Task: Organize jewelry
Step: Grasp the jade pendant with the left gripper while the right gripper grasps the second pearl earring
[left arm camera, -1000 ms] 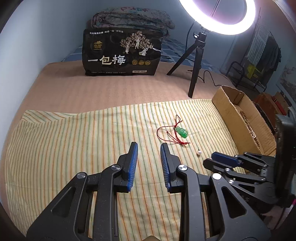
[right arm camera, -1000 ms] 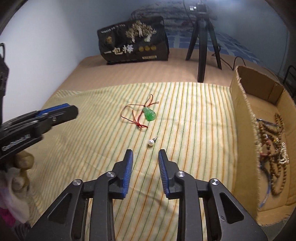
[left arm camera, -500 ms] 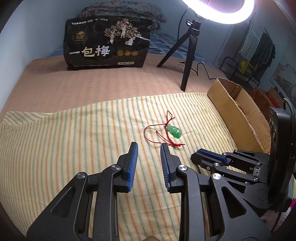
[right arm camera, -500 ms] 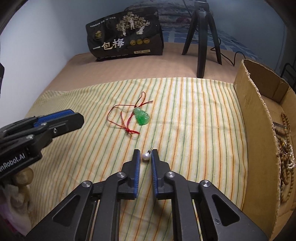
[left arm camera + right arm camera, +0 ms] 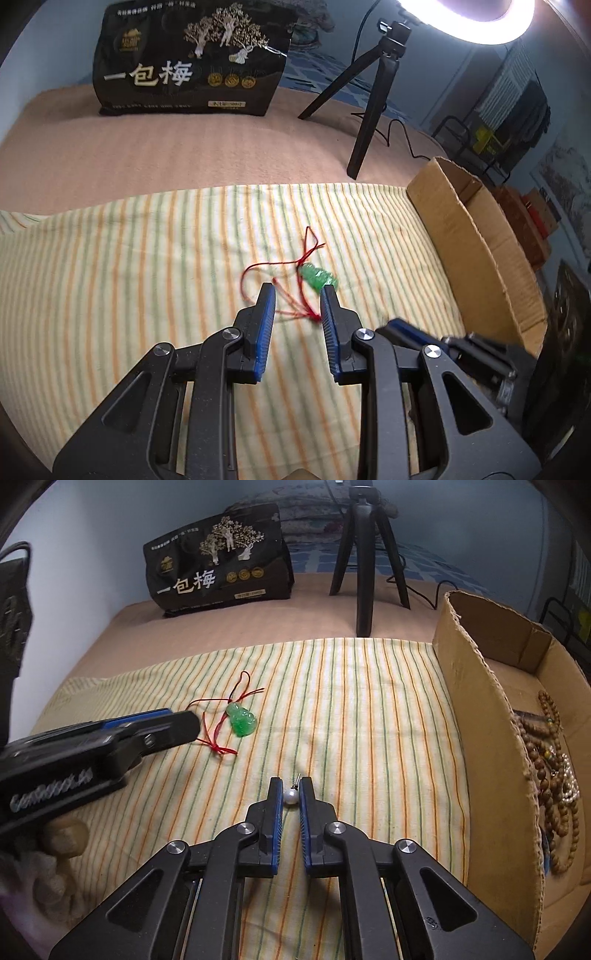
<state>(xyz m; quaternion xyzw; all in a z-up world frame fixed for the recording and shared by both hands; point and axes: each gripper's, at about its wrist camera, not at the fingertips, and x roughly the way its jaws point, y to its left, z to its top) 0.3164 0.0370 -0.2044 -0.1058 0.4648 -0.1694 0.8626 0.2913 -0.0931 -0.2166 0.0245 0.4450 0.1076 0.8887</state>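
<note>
Striped cloth [image 5: 369, 701], right tool [image 5: 291, 788] pinching pearl earring [image 5: 290, 796]

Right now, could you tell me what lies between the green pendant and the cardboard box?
Only bare striped cloth lies between the green pendant and the cardboard box, as the right wrist view shows.

The ring light [image 5: 469, 22] is cut off by the top edge. The cardboard box's [image 5: 480, 716] right side is cropped, so its beaded contents [image 5: 546, 775] are partly unseen. The left gripper's [image 5: 184, 725] body is blurred.
</note>
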